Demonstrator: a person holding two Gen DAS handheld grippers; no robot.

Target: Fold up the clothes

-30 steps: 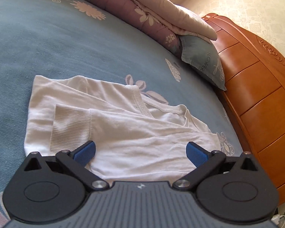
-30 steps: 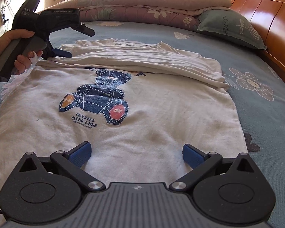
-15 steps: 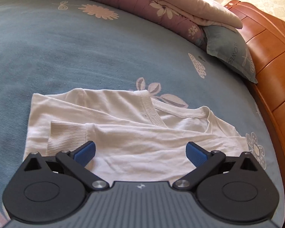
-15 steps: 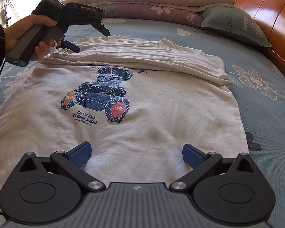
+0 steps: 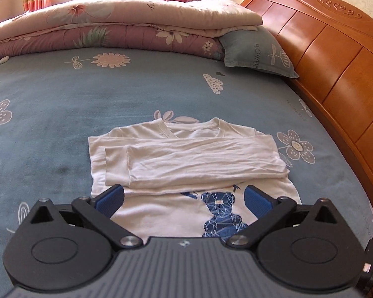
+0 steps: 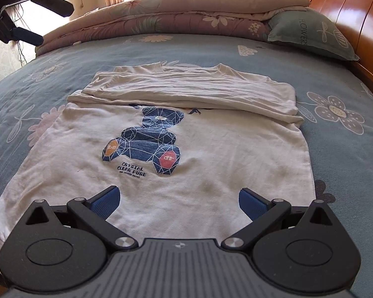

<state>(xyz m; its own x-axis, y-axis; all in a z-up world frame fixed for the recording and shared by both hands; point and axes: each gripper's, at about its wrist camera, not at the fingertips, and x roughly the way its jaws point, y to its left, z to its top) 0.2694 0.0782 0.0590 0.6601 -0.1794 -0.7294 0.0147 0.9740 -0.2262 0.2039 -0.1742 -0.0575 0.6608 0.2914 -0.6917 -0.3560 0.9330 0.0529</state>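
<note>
A white long-sleeved shirt [image 6: 211, 154] with a blue bear print [image 6: 149, 139] lies flat on the blue bed sheet [image 6: 340, 164]. Both sleeves [image 6: 194, 92] are folded across its upper part. It also shows in the left wrist view [image 5: 186, 159]. My left gripper [image 5: 184, 201] is open and empty, raised above the shirt; it shows at the top left of the right wrist view [image 6: 44, 15]. My right gripper [image 6: 179, 201] is open and empty, low over the shirt's hem.
A folded quilt [image 5: 116, 32] lies along the far side of the bed. A grey-green pillow [image 6: 313, 32] leans at the wooden headboard [image 5: 335, 57] on the right. The flowered blue sheet surrounds the shirt.
My left gripper has lifted up and back from the folded sleeves, so its view now takes in the whole upper shirt. The right gripper has stayed about where it was.
</note>
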